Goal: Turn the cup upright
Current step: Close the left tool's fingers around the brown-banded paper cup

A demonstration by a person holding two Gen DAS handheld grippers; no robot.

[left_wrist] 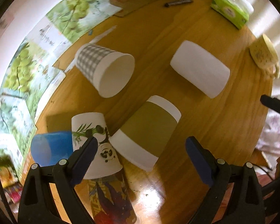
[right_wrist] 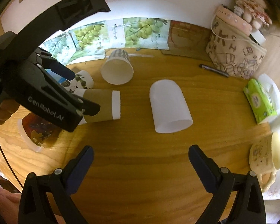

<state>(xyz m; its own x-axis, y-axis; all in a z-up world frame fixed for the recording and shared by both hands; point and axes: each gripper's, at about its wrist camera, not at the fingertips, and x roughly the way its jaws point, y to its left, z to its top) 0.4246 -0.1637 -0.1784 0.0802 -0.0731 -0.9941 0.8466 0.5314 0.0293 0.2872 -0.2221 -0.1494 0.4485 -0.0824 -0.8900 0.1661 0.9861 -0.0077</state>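
Several cups lie on their sides on a round wooden table [left_wrist: 214, 130]. An olive-banded paper cup [left_wrist: 147, 132] lies just ahead of my left gripper [left_wrist: 141, 147], which is open and empty above it; the same cup shows in the right wrist view [right_wrist: 102, 106]. A panda-print cup [left_wrist: 95, 140], a blue cup [left_wrist: 50, 149], a checked cup [left_wrist: 104, 69] and a plain white cup [left_wrist: 199, 69] also lie tipped over. My right gripper [right_wrist: 140, 156] is open and empty, short of the white cup [right_wrist: 169, 106]. The left gripper body [right_wrist: 46, 97] hovers over the olive cup.
A colourful printed cup [left_wrist: 112, 199] lies under the left gripper. A green tissue box [right_wrist: 259, 100], a cream mug [right_wrist: 267, 155], a pen [right_wrist: 214, 71] and a patterned bag [right_wrist: 235, 52] stand at the right and back. Grape posters [right_wrist: 136, 31] line the wall.
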